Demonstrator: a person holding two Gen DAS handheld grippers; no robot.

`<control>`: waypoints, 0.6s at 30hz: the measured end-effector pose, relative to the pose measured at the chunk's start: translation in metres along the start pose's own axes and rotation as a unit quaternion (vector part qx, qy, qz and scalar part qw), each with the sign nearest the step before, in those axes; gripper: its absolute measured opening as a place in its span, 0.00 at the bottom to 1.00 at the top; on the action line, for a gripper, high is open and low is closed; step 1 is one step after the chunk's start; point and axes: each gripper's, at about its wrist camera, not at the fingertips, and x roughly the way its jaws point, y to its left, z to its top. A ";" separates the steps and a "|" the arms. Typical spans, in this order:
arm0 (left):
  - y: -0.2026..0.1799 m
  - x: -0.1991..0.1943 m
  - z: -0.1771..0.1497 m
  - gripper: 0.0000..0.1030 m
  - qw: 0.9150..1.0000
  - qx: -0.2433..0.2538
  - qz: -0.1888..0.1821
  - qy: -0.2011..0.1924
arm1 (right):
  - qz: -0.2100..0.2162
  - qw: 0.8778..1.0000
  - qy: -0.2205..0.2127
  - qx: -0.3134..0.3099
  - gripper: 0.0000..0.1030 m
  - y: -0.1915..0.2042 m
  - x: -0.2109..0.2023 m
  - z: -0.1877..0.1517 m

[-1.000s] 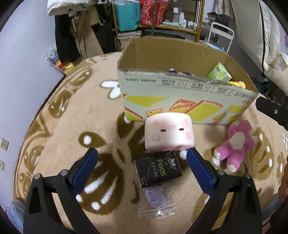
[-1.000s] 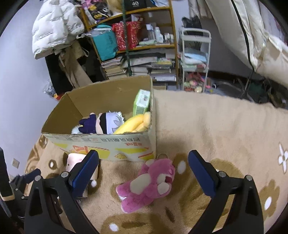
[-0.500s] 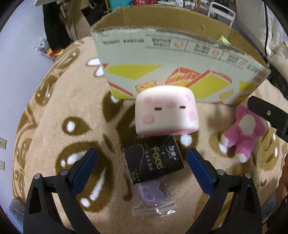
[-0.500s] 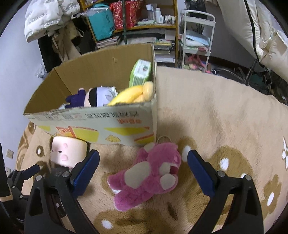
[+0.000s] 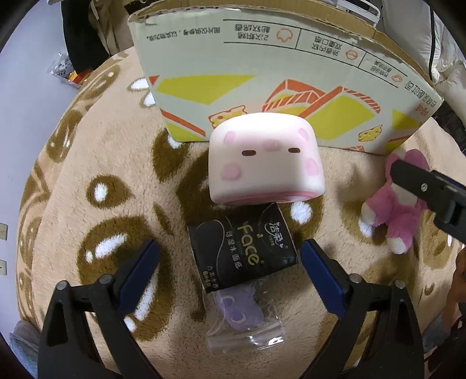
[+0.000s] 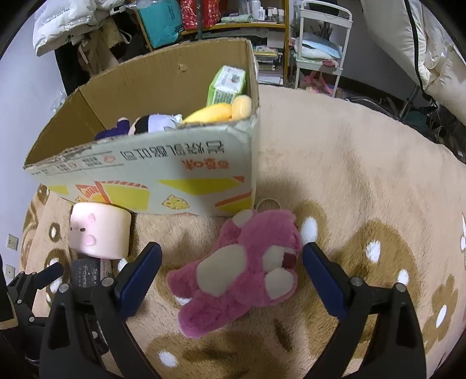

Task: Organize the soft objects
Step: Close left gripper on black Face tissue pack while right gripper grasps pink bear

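Note:
A pink pig-face cushion (image 5: 266, 159) lies on the rug against the cardboard box (image 5: 262, 55); it also shows in the right wrist view (image 6: 99, 234). A black tissue pack (image 5: 243, 247) lies just in front of it, with a small clear bag holding a purple item (image 5: 244, 320) nearer still. My left gripper (image 5: 228, 275) is open, its fingers either side of the tissue pack. A pink plush bear (image 6: 241, 268) lies on its back beside the box (image 6: 163, 175). My right gripper (image 6: 231, 275) is open, fingers either side of the bear.
The box holds a dark-haired doll (image 6: 151, 124), a yellow plush (image 6: 218, 110) and a green tissue pack (image 6: 225, 84). Shelves (image 6: 227, 17), a white cart (image 6: 317, 43) and hanging clothes stand behind. The tan patterned rug (image 6: 364, 175) stretches right of the box.
Both grippers have moved down and forward. The left has closed in on the cushion and tissue pack; the right has closed in on the pink bear. Both stay open.

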 end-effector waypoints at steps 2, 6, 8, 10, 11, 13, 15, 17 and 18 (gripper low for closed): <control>0.001 0.003 0.000 0.80 1.000 -0.003 -0.010 0.010 | -0.001 1.000 0.009 0.001 0.92 -0.001 0.004 -0.001; 0.001 0.009 -0.001 0.71 1.000 -0.002 -0.018 0.018 | -0.004 1.000 0.027 0.004 0.90 -0.003 0.013 -0.002; 0.001 0.010 -0.001 0.71 1.000 0.000 -0.017 0.015 | -0.008 0.999 0.034 0.002 0.89 -0.003 0.017 -0.002; 0.000 0.011 -0.001 0.70 1.000 0.003 -0.017 0.014 | -0.010 0.999 0.041 0.001 0.89 -0.004 0.021 -0.002; 0.000 0.012 -0.001 0.69 1.000 0.005 -0.017 0.012 | -0.011 0.999 0.045 0.000 0.88 -0.004 0.024 -0.003; -0.002 0.012 -0.002 0.68 1.000 0.010 -0.017 0.009 | -0.013 0.999 0.048 -0.001 0.86 -0.003 0.025 -0.004; -0.002 0.011 -0.002 0.67 1.000 0.010 -0.020 0.008 | -0.014 0.999 0.049 -0.004 0.82 -0.002 0.026 -0.003; -0.001 0.011 -0.001 0.67 1.000 0.004 -0.026 0.007 | -0.017 0.999 0.048 -0.009 0.81 -0.001 0.026 -0.003; 0.000 0.012 0.000 0.67 1.000 0.002 -0.028 0.006 | -0.019 0.999 0.047 -0.013 0.80 0.000 0.026 -0.003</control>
